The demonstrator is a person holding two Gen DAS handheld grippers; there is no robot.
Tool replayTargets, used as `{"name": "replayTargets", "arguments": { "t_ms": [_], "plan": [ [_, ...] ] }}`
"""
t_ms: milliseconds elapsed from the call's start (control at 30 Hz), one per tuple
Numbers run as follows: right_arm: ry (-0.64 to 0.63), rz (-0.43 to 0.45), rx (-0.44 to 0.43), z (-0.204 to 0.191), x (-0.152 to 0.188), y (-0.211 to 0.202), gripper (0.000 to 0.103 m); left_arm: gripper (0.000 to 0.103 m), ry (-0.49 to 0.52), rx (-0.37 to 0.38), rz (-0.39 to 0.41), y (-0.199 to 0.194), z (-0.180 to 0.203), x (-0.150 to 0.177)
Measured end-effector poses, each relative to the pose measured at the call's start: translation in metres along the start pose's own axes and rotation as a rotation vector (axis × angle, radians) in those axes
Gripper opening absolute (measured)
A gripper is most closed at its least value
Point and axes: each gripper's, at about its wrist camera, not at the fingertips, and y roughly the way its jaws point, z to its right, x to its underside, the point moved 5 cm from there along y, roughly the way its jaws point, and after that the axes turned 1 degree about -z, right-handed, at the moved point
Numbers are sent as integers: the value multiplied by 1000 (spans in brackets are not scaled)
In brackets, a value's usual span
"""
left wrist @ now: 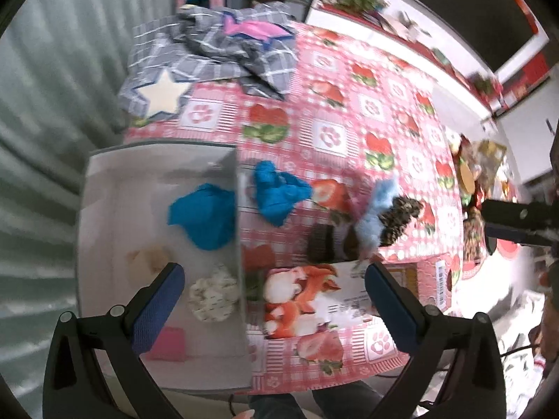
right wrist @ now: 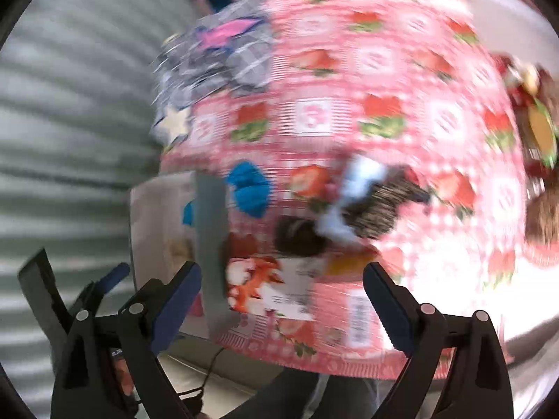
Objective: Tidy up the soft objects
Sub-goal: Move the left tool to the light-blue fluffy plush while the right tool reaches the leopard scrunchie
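Observation:
A white box [left wrist: 104,209] stands at the table's left edge. It holds a blue cloth [left wrist: 204,216], a beige puff [left wrist: 148,258], a white patterned puff [left wrist: 213,293] and a pink square [left wrist: 169,344]. On the strawberry tablecloth [left wrist: 349,104] lie a second blue cloth [left wrist: 276,192], a light blue fluffy piece [left wrist: 375,209], a speckled dark piece [left wrist: 401,220] and a dark brown piece [left wrist: 323,244]. My left gripper [left wrist: 274,300] is open and empty above the box's right wall. My right gripper [right wrist: 281,300] is open and empty above the table's near edge; its view is blurred.
A fox-print card [left wrist: 307,300] lies near the front edge. Grey plaid fabric [left wrist: 216,56] with a white star [left wrist: 162,94] and a pink fish shape [left wrist: 255,29] lies at the back left. Cluttered toys [left wrist: 475,181] sit at the right. A corrugated wall [left wrist: 42,139] stands left.

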Motion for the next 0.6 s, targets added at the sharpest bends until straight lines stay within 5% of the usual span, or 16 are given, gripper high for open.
{"name": "replayTargets", "arguments": {
  "t_ms": [267,600],
  "plan": [
    [152,-3,56,92,-18,2,95,103,102,-10,-82,37,51,-17],
    [193,-103,133,154,-35,83,95,103,211,-91,-182,87,86,-35]
  ]
}}
